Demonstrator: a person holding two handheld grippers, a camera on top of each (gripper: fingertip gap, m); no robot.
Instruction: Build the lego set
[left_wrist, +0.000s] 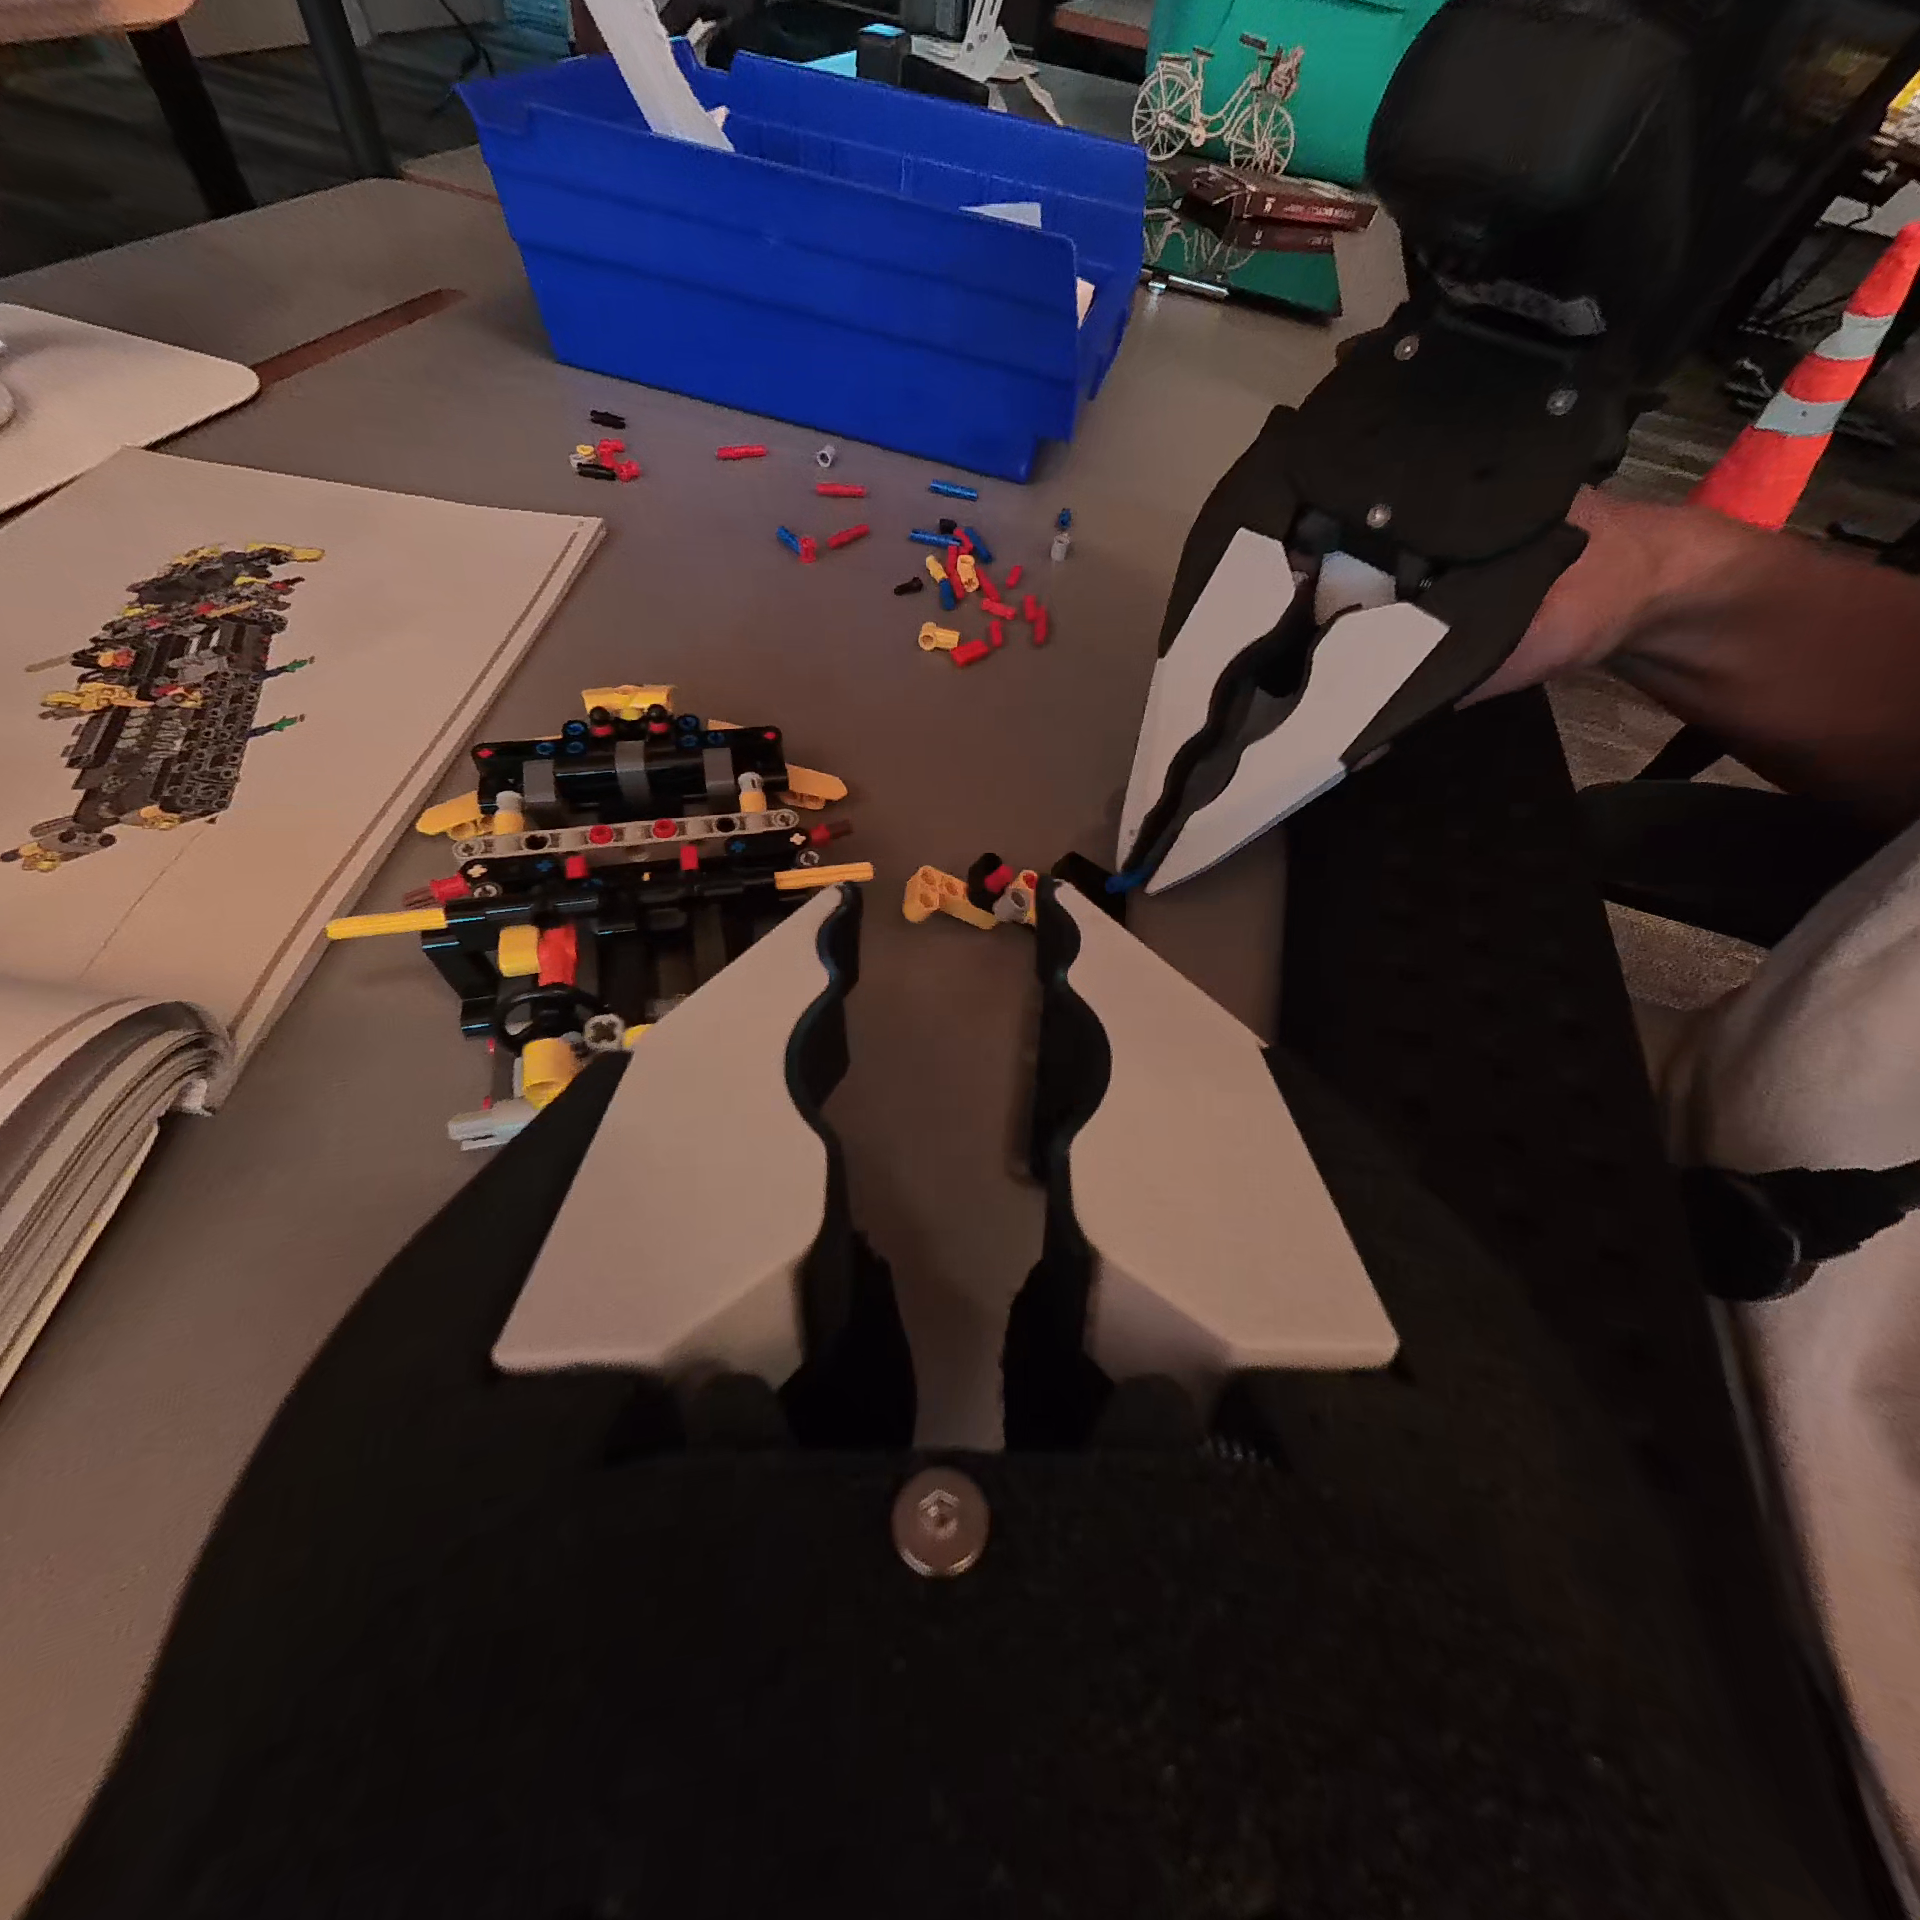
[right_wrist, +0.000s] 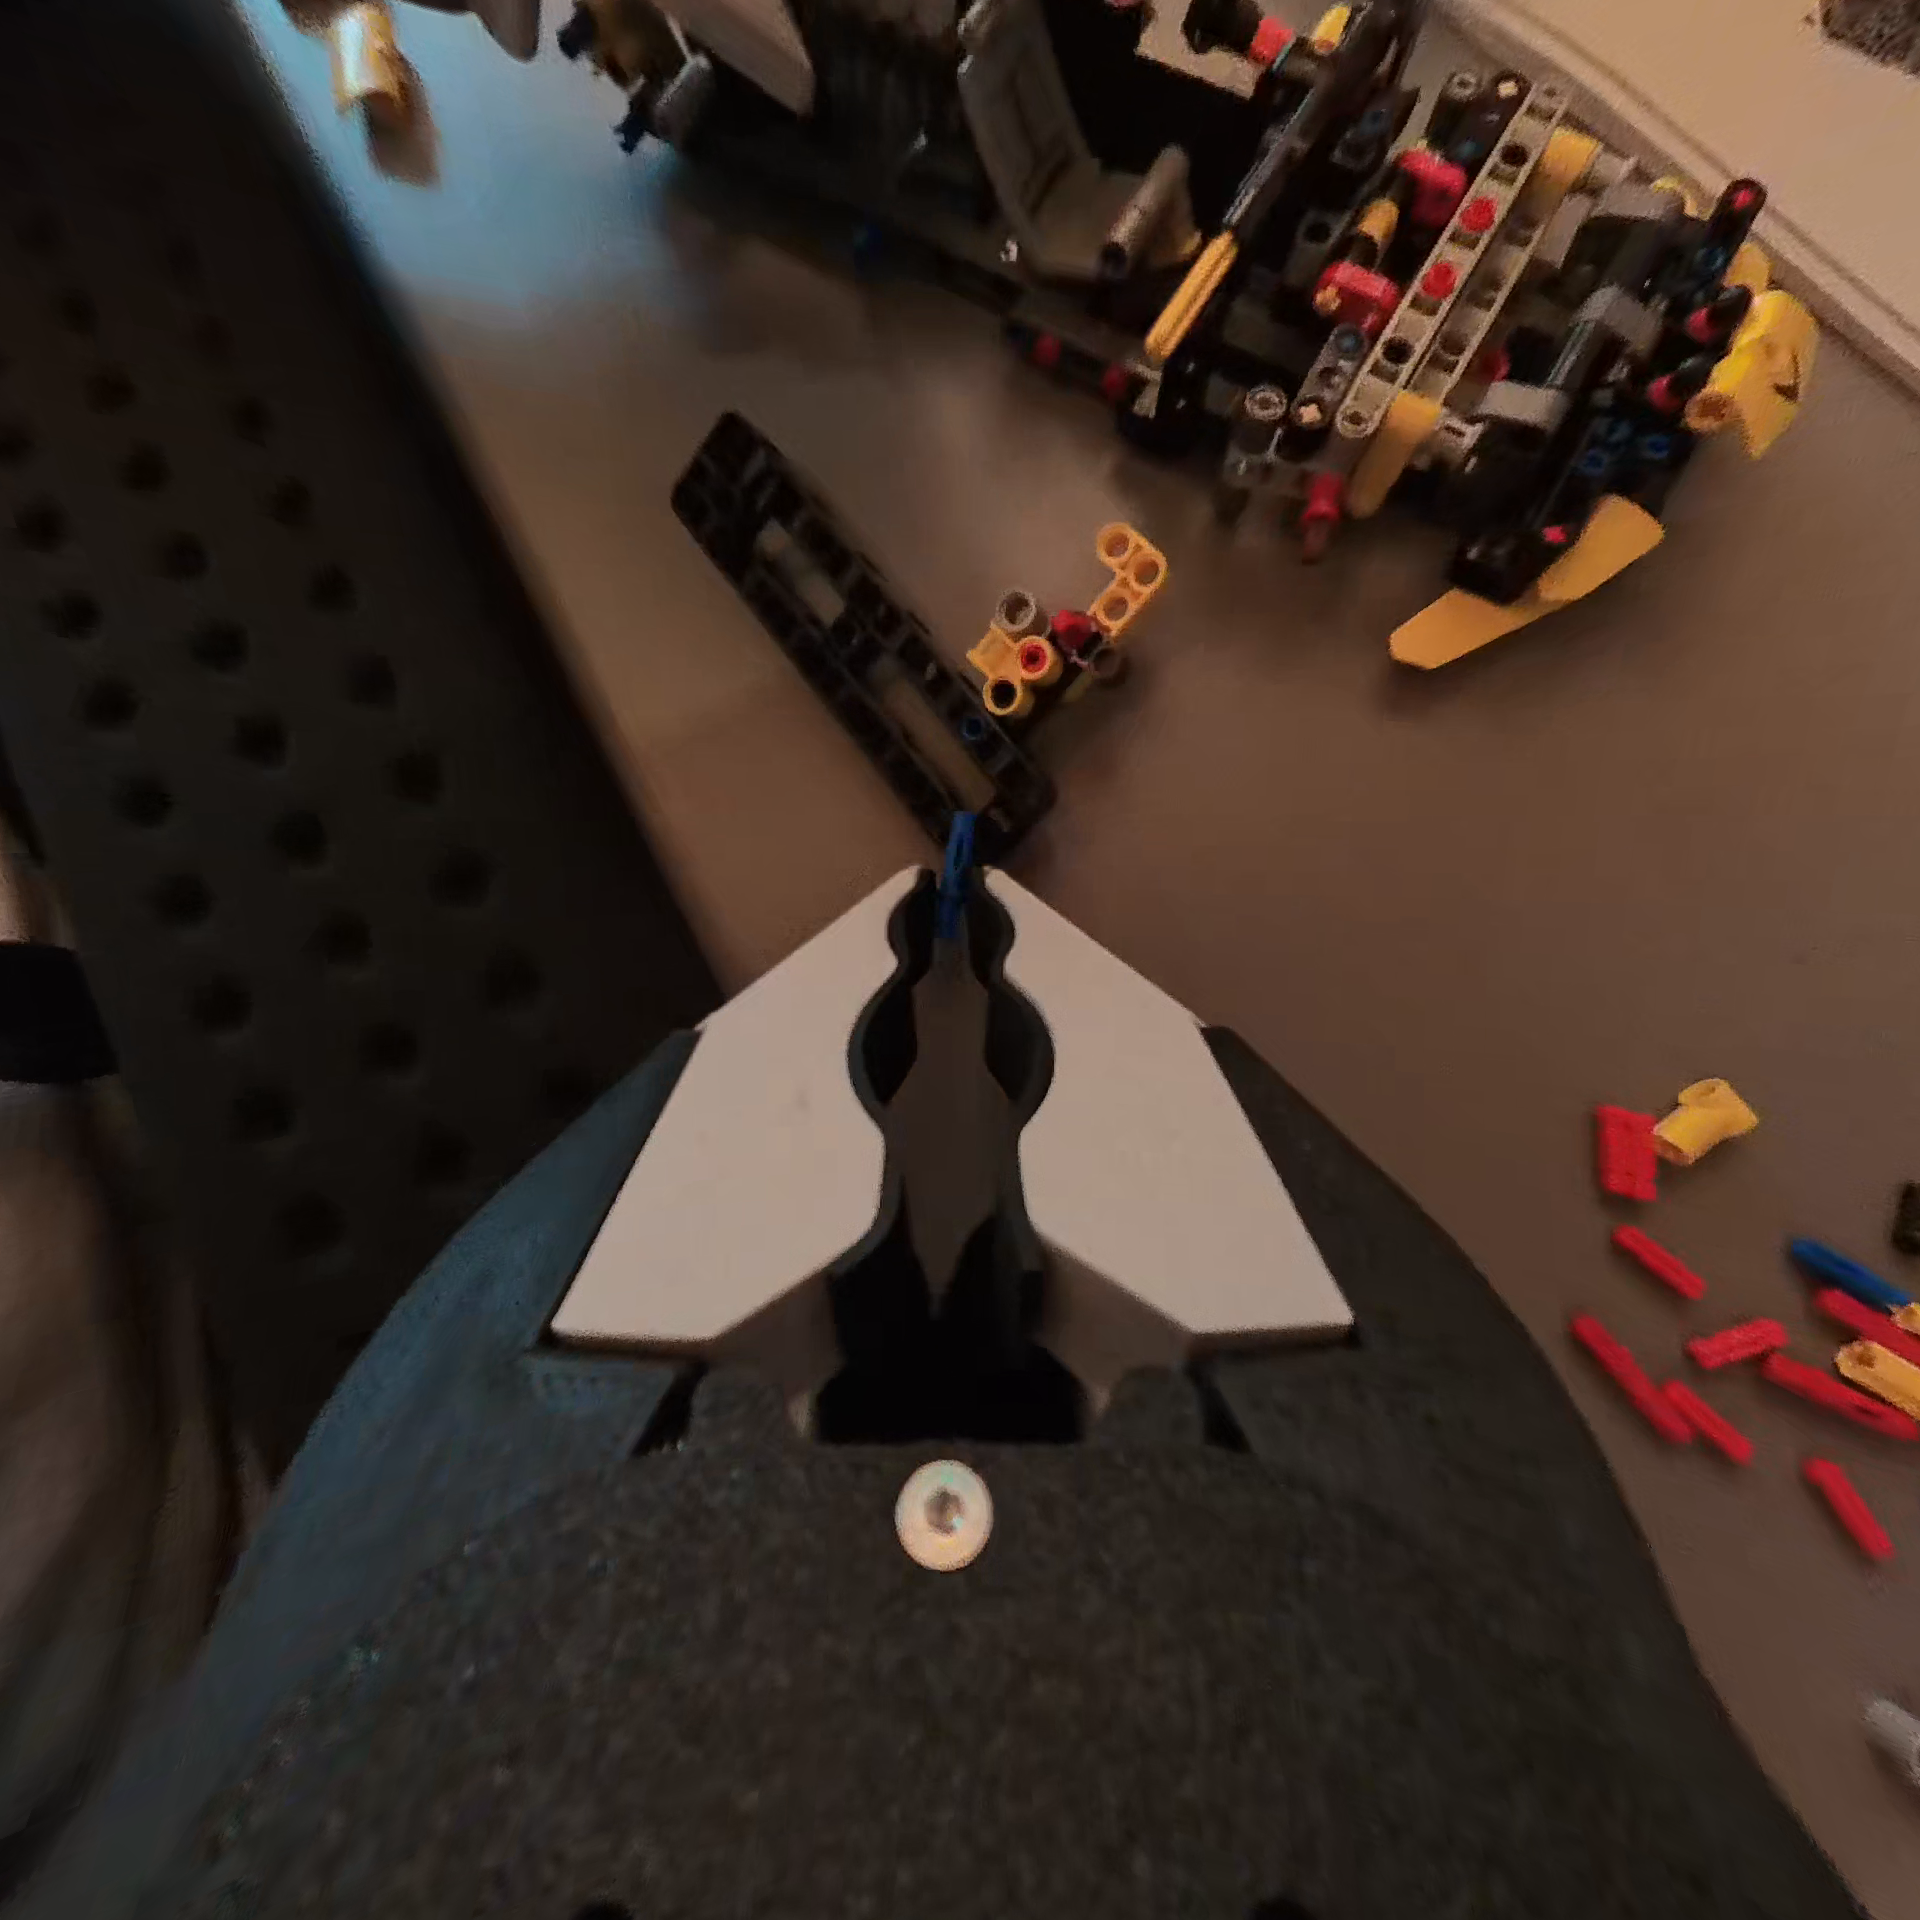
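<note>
The right hand-held gripper (right_wrist: 951, 883) is clamped on a small blue plastic connector pin (right_wrist: 956, 868), its tip at the near end of a long black perforated lego beam (right_wrist: 857, 629) lying flat on the grey-brown surface (right_wrist: 1351, 935). The view is soft there, so whether the pin has entered a hole or only rests against the beam's edge is hard to say.

The left hand-held gripper (left_wrist: 945, 904) hangs with its fingers apart and nothing between them, just short of a small yellow, red and grey lego sub-assembly (left_wrist: 971, 894) that sits beside the beam. The half-built black and yellow lego model (left_wrist: 623, 862) stands to the left, next to the open paper instruction booklet (left_wrist: 260, 727). Loose red, blue and yellow pins (left_wrist: 971, 592) are scattered farther back before a blue plastic bin (left_wrist: 810, 270).

The likely trouble: the beam is loose, held by nothing, so a push on the pin may slide or spin it toward the sub-assembly rather than seat the pin. The pin is gripped only at the very fingertips and seems slightly angled; off-axis pressure could twist it out of the grasp or make it jam.
</note>
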